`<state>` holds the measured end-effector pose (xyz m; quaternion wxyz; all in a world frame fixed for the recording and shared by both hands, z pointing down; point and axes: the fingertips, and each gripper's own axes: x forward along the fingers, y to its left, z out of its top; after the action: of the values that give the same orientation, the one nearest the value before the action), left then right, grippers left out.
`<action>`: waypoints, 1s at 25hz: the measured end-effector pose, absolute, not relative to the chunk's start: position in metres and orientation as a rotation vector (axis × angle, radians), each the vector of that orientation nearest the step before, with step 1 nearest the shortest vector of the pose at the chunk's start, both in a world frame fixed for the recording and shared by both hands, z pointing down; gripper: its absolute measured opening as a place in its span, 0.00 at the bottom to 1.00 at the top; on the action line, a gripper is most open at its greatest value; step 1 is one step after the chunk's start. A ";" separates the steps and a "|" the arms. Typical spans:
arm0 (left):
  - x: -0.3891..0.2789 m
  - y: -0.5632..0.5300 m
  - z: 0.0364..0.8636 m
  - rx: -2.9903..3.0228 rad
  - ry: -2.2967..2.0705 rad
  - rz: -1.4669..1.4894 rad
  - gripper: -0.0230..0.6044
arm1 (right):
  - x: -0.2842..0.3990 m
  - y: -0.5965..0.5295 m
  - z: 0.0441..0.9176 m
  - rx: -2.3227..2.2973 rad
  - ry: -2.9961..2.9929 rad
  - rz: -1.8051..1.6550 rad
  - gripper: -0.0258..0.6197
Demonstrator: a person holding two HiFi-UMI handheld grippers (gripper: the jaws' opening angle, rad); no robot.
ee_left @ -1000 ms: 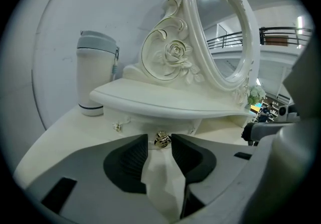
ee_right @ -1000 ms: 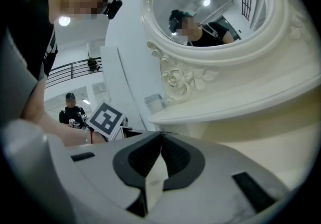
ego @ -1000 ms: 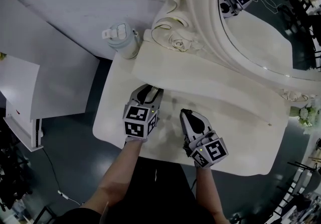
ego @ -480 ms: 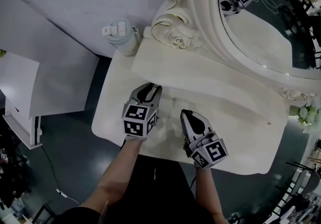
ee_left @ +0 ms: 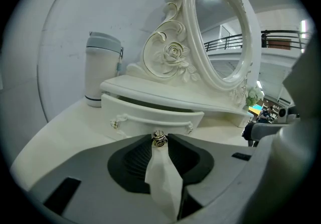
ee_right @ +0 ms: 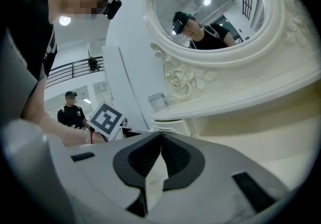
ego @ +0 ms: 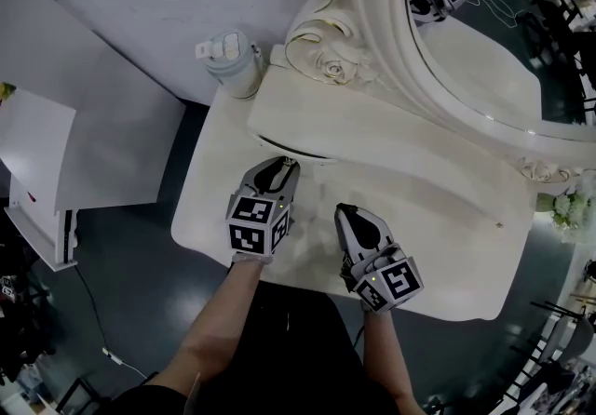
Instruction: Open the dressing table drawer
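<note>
Left gripper (ego: 287, 165): jaws have just been closing, clamped on small metal knob (ee_left: 159, 139) at centre of drawer (ee_left: 145, 117) front. Drawer stands slightly out beneath raised shelf (ee_left: 150, 92) of dressing table (ego: 447, 255). Right gripper (ee_right: 160, 136): jaws together, empty, beside left gripper above tabletop.

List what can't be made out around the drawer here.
- Inside the drawer: only a dark slit under the shelf in the left gripper view; the shelf covers it in the head view.
- The knob: hidden in the head view under the left claw, which has just been closing on it.
- The mirror top: cut off by the head view's edge.
</note>
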<state>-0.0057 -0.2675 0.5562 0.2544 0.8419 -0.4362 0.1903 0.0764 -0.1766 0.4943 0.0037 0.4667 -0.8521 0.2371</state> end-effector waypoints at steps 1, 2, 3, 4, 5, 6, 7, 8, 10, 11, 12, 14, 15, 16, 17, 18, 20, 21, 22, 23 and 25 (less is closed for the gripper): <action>-0.006 -0.266 0.556 2.285 -1.184 0.516 0.22 | 0.076 -0.176 0.494 1.461 -2.672 0.742 0.05; -0.007 -0.264 0.556 2.284 -1.184 0.515 0.22 | 0.075 -0.175 0.493 1.459 -2.672 0.741 0.05; -0.008 -0.263 0.556 2.283 -1.184 0.514 0.22 | 0.075 -0.173 0.493 1.456 -2.671 0.741 0.05; -0.008 -0.261 0.556 2.283 -1.184 0.514 0.22 | 0.074 -0.172 0.493 1.454 -2.669 0.741 0.05; -0.009 -0.260 0.556 2.282 -1.183 0.513 0.22 | 0.074 -0.170 0.493 1.452 -2.669 0.741 0.05; -0.010 -0.258 0.556 2.281 -1.182 0.513 0.22 | 0.073 -0.169 0.493 1.451 -2.670 0.740 0.05; -0.011 -0.257 0.556 2.279 -1.182 0.514 0.22 | 0.073 -0.168 0.493 1.451 -2.671 0.740 0.05; -0.011 -0.255 0.556 2.278 -1.182 0.514 0.22 | 0.072 -0.166 0.492 1.450 -2.673 0.739 0.05; -0.012 -0.253 0.556 2.276 -1.183 0.514 0.22 | 0.071 -0.164 0.491 1.448 -2.675 0.735 0.05; -0.013 -0.251 0.556 2.275 -1.183 0.513 0.22 | 0.071 -0.163 0.491 1.446 -2.676 0.734 0.05; -0.013 -0.250 0.556 2.273 -1.184 0.512 0.22 | 0.071 -0.162 0.491 1.445 -2.677 0.732 0.05; -0.014 -0.247 0.556 2.272 -1.184 0.510 0.22 | 0.071 -0.160 0.490 1.445 -2.676 0.729 0.05; -0.015 -0.246 0.556 2.271 -1.184 0.509 0.22 | 0.070 -0.159 0.490 1.445 -2.676 0.728 0.05; -0.015 -0.245 0.556 2.269 -1.184 0.508 0.22 | 0.070 -0.158 0.490 1.446 -2.675 0.726 0.05; -0.016 -0.243 0.556 2.267 -1.185 0.506 0.22 | 0.070 -0.157 0.490 1.446 -2.675 0.725 0.05; -0.016 -0.242 0.556 2.264 -1.185 0.506 0.22 | 0.070 -0.156 0.490 1.445 -2.675 0.725 0.05; -0.018 -0.240 0.555 2.260 -1.187 0.504 0.22 | 0.069 -0.154 0.489 1.443 -2.675 0.725 0.05; -0.018 -0.240 0.555 2.259 -1.187 0.504 0.22 | 0.069 -0.153 0.489 1.442 -2.675 0.724 0.05; -0.018 -0.239 0.555 2.259 -1.187 0.503 0.22 | 0.069 -0.152 0.489 1.442 -2.675 0.724 0.05; -0.018 -0.238 0.555 2.258 -1.187 0.503 0.22 | 0.069 -0.151 0.489 1.442 -2.674 0.723 0.05; -0.019 -0.236 0.556 2.256 -1.186 0.502 0.22 | 0.069 -0.149 0.489 1.441 -2.671 0.724 0.05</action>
<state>-0.0186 -0.2364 0.5556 0.2684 0.8366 -0.4397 0.1862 0.0687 -0.1494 0.4894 0.0106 0.4618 -0.8560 0.2320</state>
